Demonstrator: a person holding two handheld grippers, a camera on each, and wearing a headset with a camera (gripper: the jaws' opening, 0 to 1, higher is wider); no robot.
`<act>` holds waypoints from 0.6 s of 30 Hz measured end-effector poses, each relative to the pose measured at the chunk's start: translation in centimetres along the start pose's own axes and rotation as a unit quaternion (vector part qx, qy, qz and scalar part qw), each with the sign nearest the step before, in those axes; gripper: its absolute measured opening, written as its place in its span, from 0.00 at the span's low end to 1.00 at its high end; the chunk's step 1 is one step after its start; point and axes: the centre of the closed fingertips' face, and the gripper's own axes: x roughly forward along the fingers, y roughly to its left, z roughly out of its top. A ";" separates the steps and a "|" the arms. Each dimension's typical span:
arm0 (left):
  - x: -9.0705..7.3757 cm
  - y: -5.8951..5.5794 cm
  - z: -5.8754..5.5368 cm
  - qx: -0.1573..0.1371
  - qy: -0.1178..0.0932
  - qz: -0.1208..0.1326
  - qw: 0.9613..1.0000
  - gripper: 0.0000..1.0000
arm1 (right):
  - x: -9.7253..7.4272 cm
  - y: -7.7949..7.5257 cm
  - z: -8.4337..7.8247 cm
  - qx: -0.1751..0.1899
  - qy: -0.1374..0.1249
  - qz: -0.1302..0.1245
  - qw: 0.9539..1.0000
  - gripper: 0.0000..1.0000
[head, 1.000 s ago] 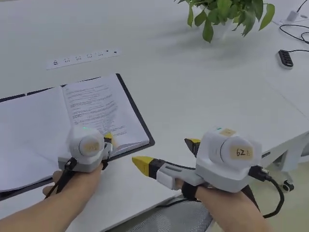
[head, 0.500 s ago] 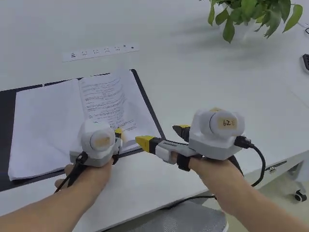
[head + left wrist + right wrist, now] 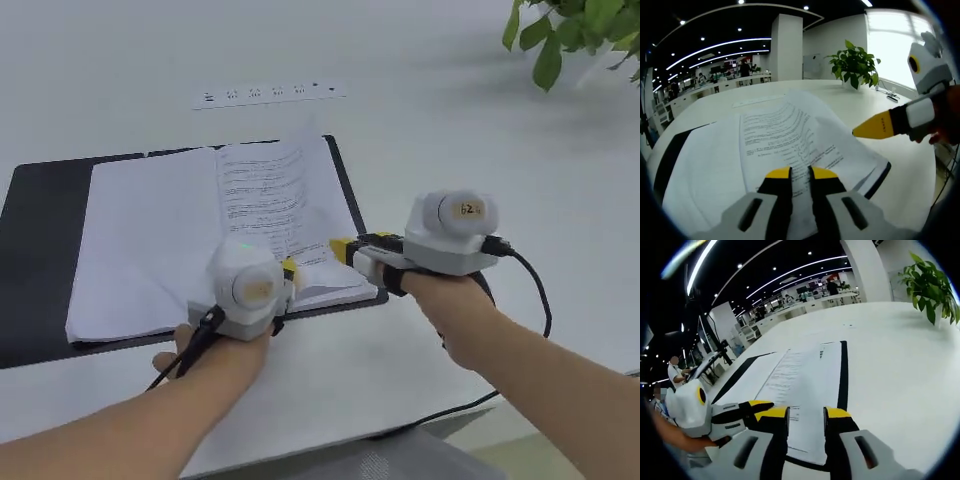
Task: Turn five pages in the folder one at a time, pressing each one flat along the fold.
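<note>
folder (image 3: 40, 250): black cover, lying open on the white worktop (image 3: 450, 130), in front of both hands
pages: left side blank, right side a printed page (image 3: 270, 200)
left gripper (image 3: 800, 173): jaws almost together, low over the printed page's near edge
right gripper (image 3: 806, 415): jaws apart, tips over the folder's near right corner, pointing toward the left gripper
behind: power strip (image 3: 270, 93), potted plant (image 3: 570, 30)

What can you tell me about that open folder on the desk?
The folder has a black cover and lies open flat on the white table. Its left page looks blank; its right page carries printed text. The left gripper sits over the right page's lower part, the right gripper at its outer edge; contact is unclear.
</note>
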 end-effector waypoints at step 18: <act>0.1 0.0 0.0 -0.004 0.005 0.001 1.000 0.13 | 1.4 -1.5 -1.4 0.024 0.029 -0.007 0.999 0.02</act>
